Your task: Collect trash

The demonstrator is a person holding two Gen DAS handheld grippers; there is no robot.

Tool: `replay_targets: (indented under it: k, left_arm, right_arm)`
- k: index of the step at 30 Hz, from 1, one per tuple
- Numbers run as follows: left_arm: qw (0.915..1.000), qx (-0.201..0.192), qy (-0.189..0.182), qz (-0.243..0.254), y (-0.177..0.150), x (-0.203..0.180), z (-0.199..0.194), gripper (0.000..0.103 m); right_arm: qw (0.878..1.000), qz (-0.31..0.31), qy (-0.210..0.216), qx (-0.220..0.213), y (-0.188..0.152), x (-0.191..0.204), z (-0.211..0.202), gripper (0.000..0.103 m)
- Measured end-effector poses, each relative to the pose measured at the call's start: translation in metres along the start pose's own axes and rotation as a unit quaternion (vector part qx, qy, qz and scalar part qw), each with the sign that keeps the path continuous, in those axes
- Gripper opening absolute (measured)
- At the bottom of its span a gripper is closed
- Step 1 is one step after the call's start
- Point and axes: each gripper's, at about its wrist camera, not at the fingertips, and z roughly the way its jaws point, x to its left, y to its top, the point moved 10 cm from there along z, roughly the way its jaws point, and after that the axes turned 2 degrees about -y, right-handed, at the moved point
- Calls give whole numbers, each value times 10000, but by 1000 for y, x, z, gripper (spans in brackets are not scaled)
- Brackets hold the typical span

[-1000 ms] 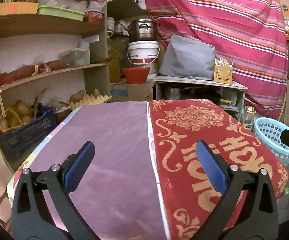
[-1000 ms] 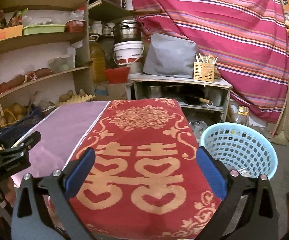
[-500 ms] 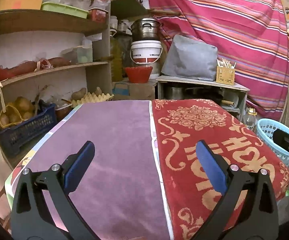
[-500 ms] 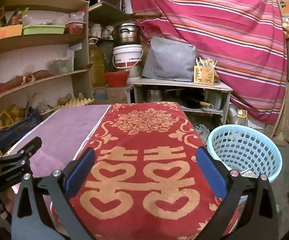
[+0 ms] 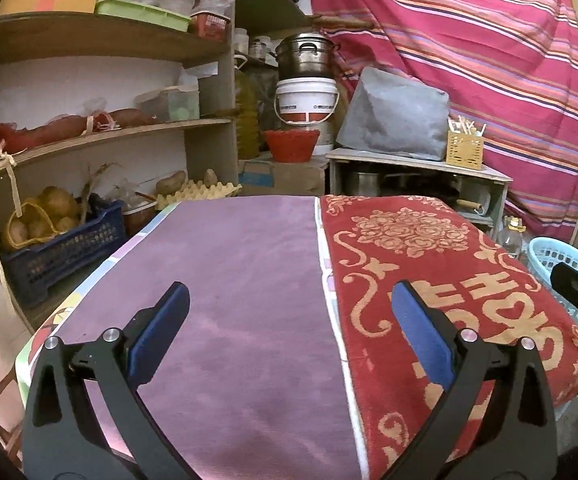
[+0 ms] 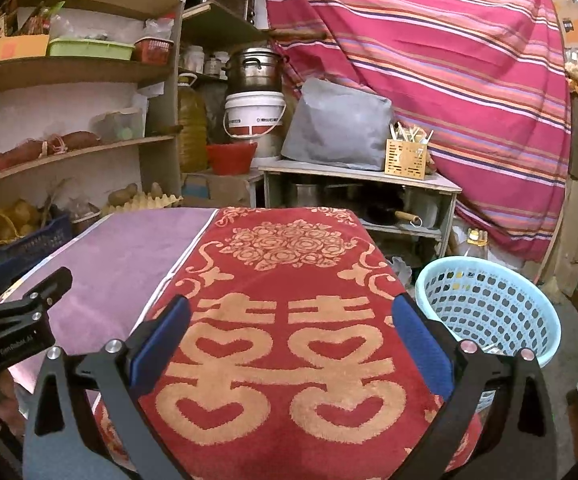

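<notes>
Both claws spread wide, holding nothing; we see no trash on the worktop (image 5: pixel 249 280).
Left claw (image 5: pixel 289 316) and right claw (image 6: pixel 289 316) hover; light blue basket (image 6: pixel 489 312) probably holds light scraps, unclear.

Fuzzy red towel (image 6: pixel 289 360) at centre; perforated glossy plastic basket (image 6: pixel 489 312) lower right; shiny metal pot (image 6: pixel 253 70) above; matt wooden shelves (image 6: pixel 69 72) left.

I see the basket (image 6: pixel 489 312), pale blue plastic with rows of holes in its wall, standing upright on the floor, to the right of my right fingers (image 6: pixel 421 344) and past their tips. Its mouth is open; something small lies inside, too unclear to name. From the left wrist, only its rim shows, far right of those fingers (image 5: pixel 421 340).
</notes>
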Motion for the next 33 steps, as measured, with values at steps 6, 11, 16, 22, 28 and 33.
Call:
replay_targets:
  k: [6,11,16,22,28,33]
  left_arm:
    - [10000,4,38,-7,-1,5,2,98]
    - [10000,-19,92,30,-2,6,4,98]
    - [9999,-44,118,57,-2,7,5,98]
    - [9999,-58,78,52,-2,5,5,98]
    - [9999,-73,67,51,-1,5,4,98]
    - [9999,-85,75,59,-1,5,4,98]
  right_arm:
    - [10000,-46,-5,12,-2,4,3,98]
    - [10000,-66,22,16,-4,9,5,98]
    - [10000,-57,29,24,-4,11,6,98]
    - [10000,-89,26,22,-4,13,6,98]
    - [9999,-99,29,23,-6,17,6,98]
    - [9999,-98,27,30,-7,18,7,98]
